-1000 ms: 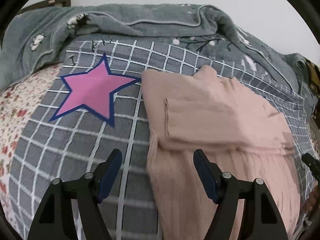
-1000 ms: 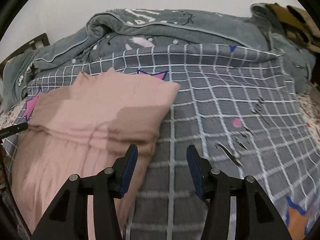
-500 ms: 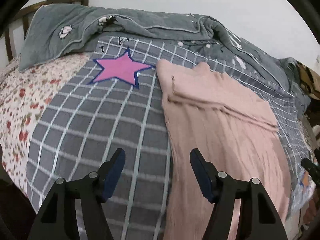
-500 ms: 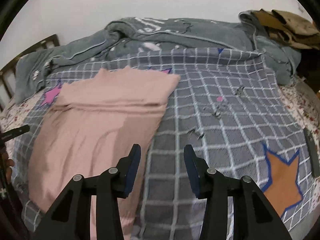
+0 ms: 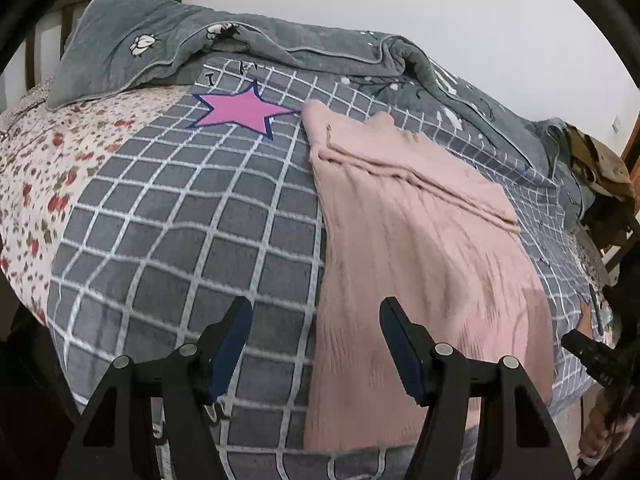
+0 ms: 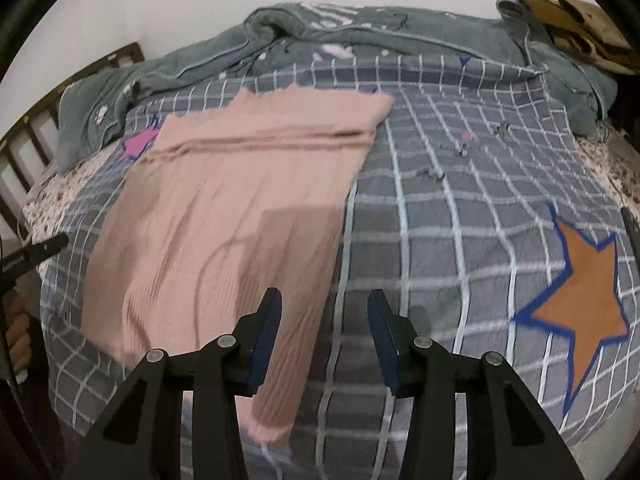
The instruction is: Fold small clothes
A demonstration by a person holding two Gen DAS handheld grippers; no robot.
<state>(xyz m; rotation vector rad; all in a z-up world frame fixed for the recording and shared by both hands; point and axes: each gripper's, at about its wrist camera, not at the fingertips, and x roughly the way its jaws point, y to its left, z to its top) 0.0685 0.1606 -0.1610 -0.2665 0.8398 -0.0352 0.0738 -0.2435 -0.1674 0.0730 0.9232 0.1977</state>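
**Inspector:** Report the fingers on both sides.

**Operator:** I have the left gripper [image 5: 316, 344] with its fingers standing well apart and nothing between the pads. The right gripper [image 6: 324, 336] is parted more narrowly, also empty. Neither touches cloth; both hang above the near edge of the bed.

**Inspector:** And the garment?

**Operator:** The pink ribbed knit top [image 5: 420, 240] lies flat on the grey checked blanket [image 5: 180, 240], running away from me. Its far end is already turned over on itself in a band. From the left fingers, its long edge runs just inside the right-hand finger; from the right fingers, the other long edge [image 6: 312, 280] passes under the left-hand finger. The near hem [image 6: 272, 428] sits below and between the two grippers, draping over the bed edge.

**Inspector:** Risks from here?

**Operator:** Three, in my judgement. First, the blanket is plush and loose, so fingers closing low could pinch it along with the knit and drag both. Second, the hem hangs off the edge, so a one-sided grab would let the other corner slide down and skew the fold. Third, the knit is stretchy; uneven lifting would likely pull the turned-over band at the far end [image 5: 400, 168] open. The right fingers may also be too narrow to take the doubled hem cleanly.
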